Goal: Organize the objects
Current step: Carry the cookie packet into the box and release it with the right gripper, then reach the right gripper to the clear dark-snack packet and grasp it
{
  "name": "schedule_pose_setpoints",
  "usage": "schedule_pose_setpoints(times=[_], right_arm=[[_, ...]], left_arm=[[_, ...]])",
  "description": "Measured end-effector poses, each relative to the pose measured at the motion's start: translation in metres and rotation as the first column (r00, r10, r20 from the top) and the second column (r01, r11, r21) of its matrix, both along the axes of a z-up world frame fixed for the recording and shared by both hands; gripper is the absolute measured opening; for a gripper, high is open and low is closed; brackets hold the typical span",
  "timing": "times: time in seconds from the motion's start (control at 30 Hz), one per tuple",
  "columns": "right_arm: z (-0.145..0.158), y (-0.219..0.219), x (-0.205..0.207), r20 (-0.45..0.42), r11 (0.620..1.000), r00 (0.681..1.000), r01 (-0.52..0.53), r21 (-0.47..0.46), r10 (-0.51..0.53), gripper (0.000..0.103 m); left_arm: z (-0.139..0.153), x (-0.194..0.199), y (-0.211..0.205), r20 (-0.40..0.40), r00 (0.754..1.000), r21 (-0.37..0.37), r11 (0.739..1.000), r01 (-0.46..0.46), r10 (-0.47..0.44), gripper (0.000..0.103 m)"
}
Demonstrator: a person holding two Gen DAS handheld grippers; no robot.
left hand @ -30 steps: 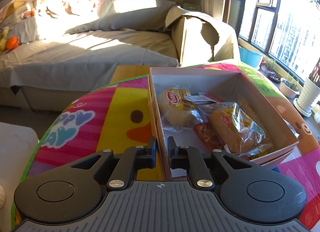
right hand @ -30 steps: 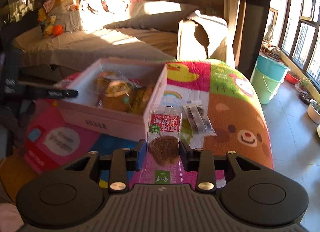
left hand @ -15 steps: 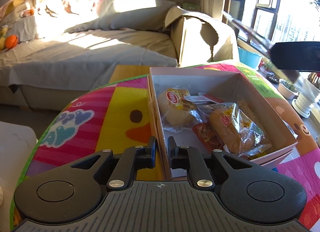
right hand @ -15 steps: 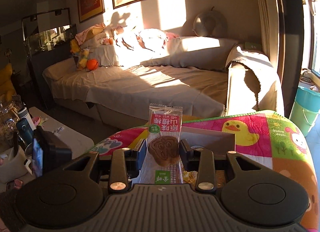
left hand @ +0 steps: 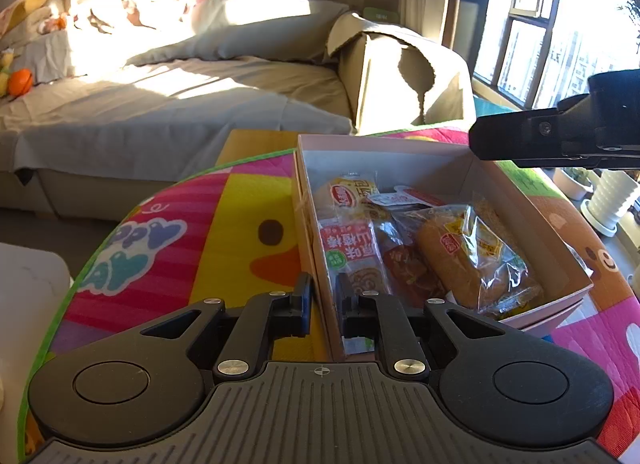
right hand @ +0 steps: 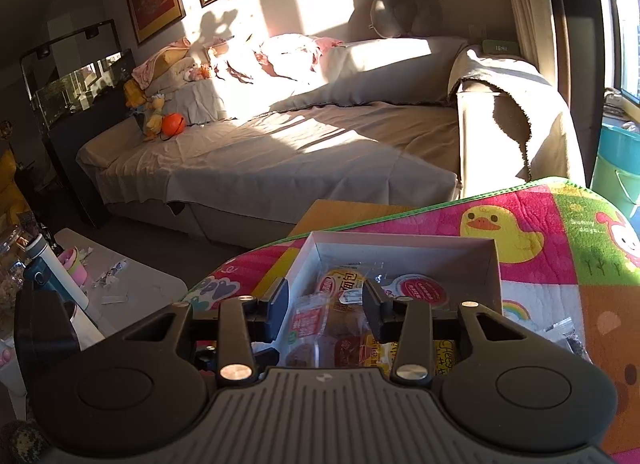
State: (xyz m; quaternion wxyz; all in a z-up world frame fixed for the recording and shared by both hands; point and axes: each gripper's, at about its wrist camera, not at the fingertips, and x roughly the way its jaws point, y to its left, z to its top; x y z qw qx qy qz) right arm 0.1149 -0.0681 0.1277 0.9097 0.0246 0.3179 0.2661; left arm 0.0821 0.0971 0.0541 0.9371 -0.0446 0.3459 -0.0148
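The left gripper [left hand: 323,300] was clamped on the near-left wall of the pink box [left hand: 532,224], one finger outside the wall and one inside. The box sat on a colourful play mat [left hand: 200,232] printed with a yellow duck.

Inside the box, a red-and-white biscuit packet [left hand: 352,254] lay flat along the left wall, just beside the inner finger. To its right lay a dark red snack packet [left hand: 408,268], and beyond that a wrapped bread roll [left hand: 468,260] against the right wall. A second wrapped bun [left hand: 352,194] lay toward the far-left corner, with a round red-labelled packet [left hand: 408,200] beside it.

The right gripper [right hand: 325,306] was held above the box [right hand: 400,248] with its fingers apart and nothing between them; the biscuit packet [right hand: 308,322] lay in the box beneath it. In the left view, the right gripper [left hand: 560,136] showed as a dark shape over the far-right corner of the box.

A small dark sachet [right hand: 568,334] lay on the mat [right hand: 560,248], to the right of the box. Behind the mat stood a sofa [right hand: 320,144] covered with a beige sheet.
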Motion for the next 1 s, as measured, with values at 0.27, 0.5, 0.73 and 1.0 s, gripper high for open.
schedule_pose_setpoints(times=[0.27,0.5,0.73,1.0], right_arm=[[-0.014,-0.049,-0.021,0.074,0.987,0.990,0.127,-0.100,-0.120,0.051],[-0.042,-0.113,-0.036,0.068,0.937,0.959,0.283,-0.206,-0.275,0.066],[-0.081,-0.151,-0.038,-0.024,0.894,0.924,0.363,-0.264,-0.383,0.071],[-0.095,-0.144,-0.035,-0.060,0.898,0.926,0.344,-0.275,-0.373,0.076]], left_arm=[[0.000,0.000,0.000,0.000,1.000,0.000,1.000,0.000,0.000,0.015],[-0.001,0.000,0.000,0.000,1.000,0.002,1.000,-0.003,0.003,0.015],[-0.002,0.000,0.000,-0.005,1.000,0.009,1.000,-0.004,0.004,0.015],[-0.002,-0.001,-0.001,-0.010,1.000,0.014,1.000,-0.005,0.005,0.015]])
